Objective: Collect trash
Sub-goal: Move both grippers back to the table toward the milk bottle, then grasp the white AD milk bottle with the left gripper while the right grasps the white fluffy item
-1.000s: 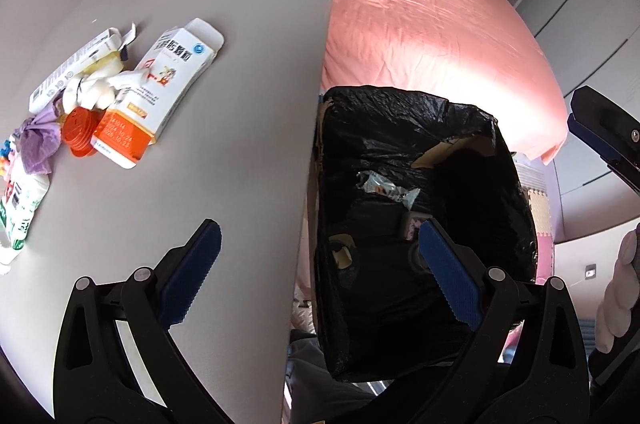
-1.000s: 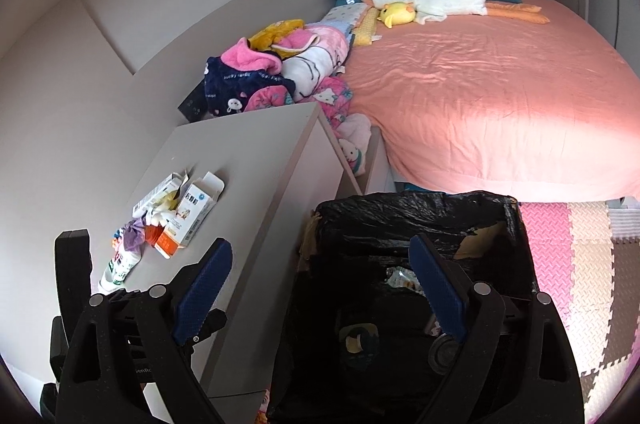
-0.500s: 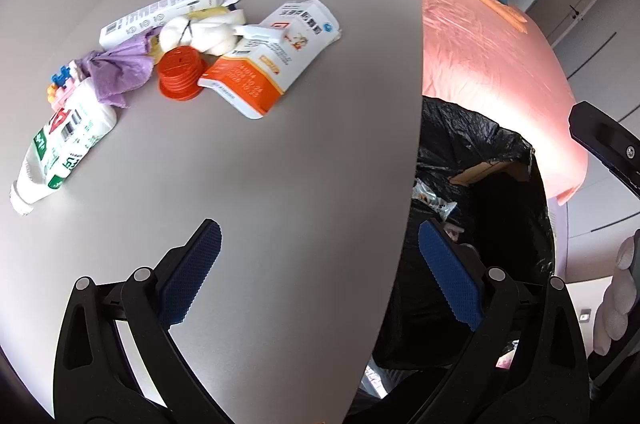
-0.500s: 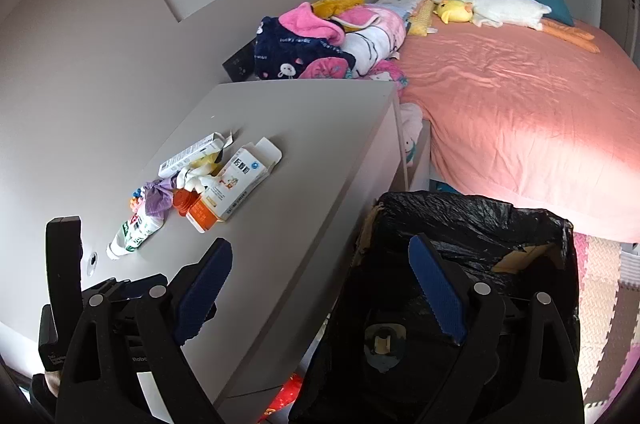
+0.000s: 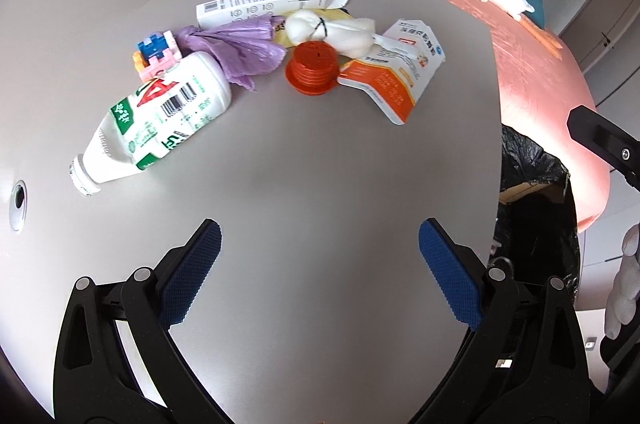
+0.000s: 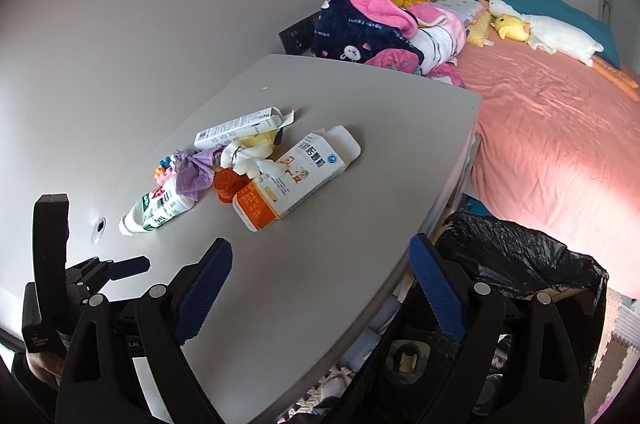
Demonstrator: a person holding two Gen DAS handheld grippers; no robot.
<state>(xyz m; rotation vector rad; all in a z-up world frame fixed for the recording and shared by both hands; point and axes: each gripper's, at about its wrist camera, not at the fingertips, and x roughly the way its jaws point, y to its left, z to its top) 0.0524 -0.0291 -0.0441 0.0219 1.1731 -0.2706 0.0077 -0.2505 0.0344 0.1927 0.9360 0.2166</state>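
Note:
Trash lies in a heap on the grey table [image 5: 320,184]: a crushed white bottle [image 5: 156,120] with green print, a purple bag [image 5: 244,48], an orange lid [image 5: 314,68], a white wad [image 5: 336,32], an orange-and-white carton [image 5: 396,76] and a long white box [image 5: 260,4]. The heap also shows in the right wrist view, with the carton [image 6: 296,176] nearest. My left gripper [image 5: 320,272] is open and empty above the near table. My right gripper [image 6: 320,288] is open and empty over the table's right edge, beside the black-lined bin [image 6: 520,264].
Small toy blocks [image 5: 154,54] sit by the bottle. The bin [image 5: 536,208] stands right of the table, against the pink bed [image 6: 560,144]. Clothes [image 6: 376,24] and plush toys [image 6: 540,32] lie on the bed. A cable hole [image 5: 18,202] is in the table's left side.
Both grippers have swung left from over the bin to over the table. The trash heap is now nearer and more central in both views. Both stayed open and empty.

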